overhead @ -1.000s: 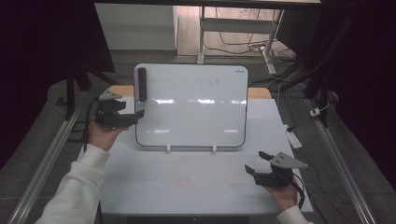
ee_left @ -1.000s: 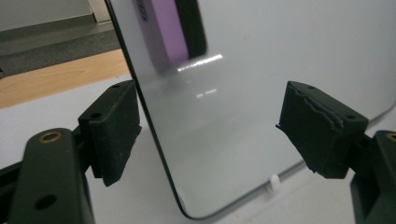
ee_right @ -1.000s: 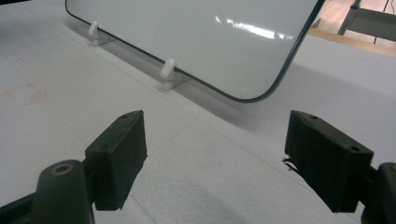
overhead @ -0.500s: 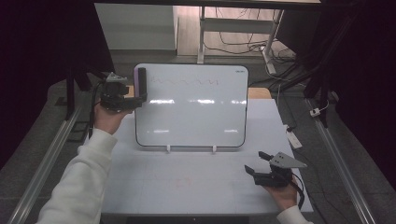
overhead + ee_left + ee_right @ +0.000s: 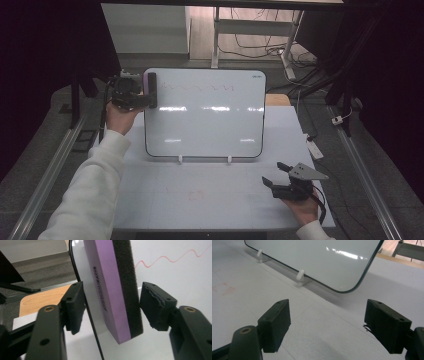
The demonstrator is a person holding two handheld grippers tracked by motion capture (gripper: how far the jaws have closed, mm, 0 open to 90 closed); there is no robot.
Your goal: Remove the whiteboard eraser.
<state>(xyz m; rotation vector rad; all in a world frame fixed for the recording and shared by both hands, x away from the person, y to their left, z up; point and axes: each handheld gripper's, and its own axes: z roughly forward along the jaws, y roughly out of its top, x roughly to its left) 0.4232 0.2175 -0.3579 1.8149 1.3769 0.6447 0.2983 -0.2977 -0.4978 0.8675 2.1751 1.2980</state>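
whiteboard [image 5: 205, 120] edge sits between eraser [image 5: 115, 287] and one jaw.

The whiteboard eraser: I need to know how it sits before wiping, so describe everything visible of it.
The whiteboard eraser is a slim block: purple foam body with small dark print, black felt pad on one long face. It clings upright to the whiteboard at its top left corner, felt toward the red wavy line. The left gripper straddles it, jaws closing, one pad nearly on the felt.

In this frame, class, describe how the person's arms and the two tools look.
Both tools, left tool and right tool, are black, with blocky padded jaws. The right carries a grey three-cornered plate and a black cable. White sleeves cover the forearms.
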